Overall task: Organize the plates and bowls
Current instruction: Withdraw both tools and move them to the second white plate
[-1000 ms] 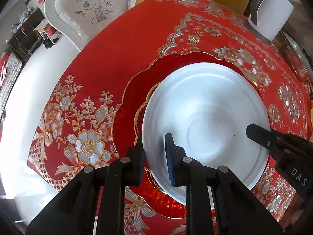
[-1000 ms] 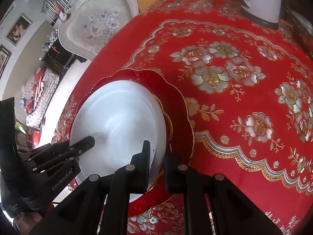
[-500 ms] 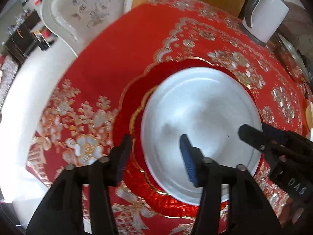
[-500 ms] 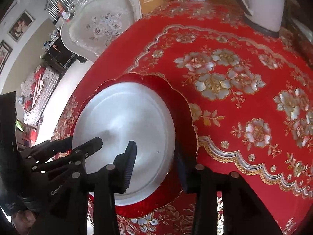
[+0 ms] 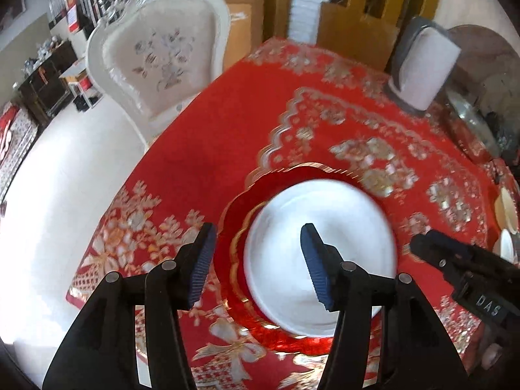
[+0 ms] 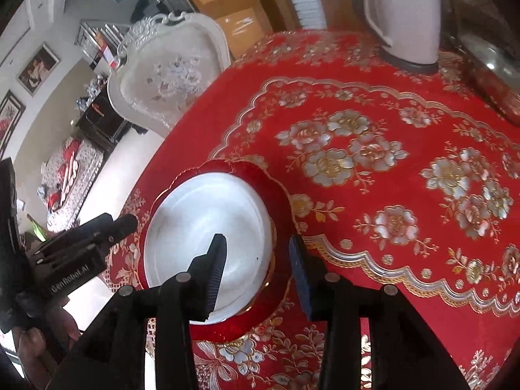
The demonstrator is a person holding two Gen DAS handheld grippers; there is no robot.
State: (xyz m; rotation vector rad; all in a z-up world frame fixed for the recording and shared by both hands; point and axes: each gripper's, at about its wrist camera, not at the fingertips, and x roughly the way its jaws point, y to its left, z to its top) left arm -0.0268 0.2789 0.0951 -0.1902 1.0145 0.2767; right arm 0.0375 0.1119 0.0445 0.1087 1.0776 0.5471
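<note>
**Both tongs open above the stacked plates**

Your left tongs point(image 5: 256, 263) hang over the near-left rim of the plates with the blue pads parted and nothing between them. They have just been opening, and the pads press on nothing. Your right tongs point(image 6: 258, 269) are in the same condition: jaws apart after just opening, one finger over the white plate and the other over the red rim, gripping neither.

Count the task's things — one white plate point(image 6: 208, 240) sits inside one red scalloped plate point(image 6: 282, 201) with a gold edge, the white one centred on the red one so that a red border shows round it. The pair rests on the table point(image 6: 373, 104) near its front-left edge, on a red cloth with gold and silver flowers.

At the right edge of the left wrist view you can make out two pale round dishes point(image 5: 507, 224), partly cut off — whether they are bowls or plates cannot be told.

One white jug point(image 6: 403, 16) with a grey base stands at the far side of the table, well apart from the plates. One white ornate chair point(image 5: 162, 61) stands beyond the table's far-left edge. Each wrist view shows the other tongs beside the plates.
</note>
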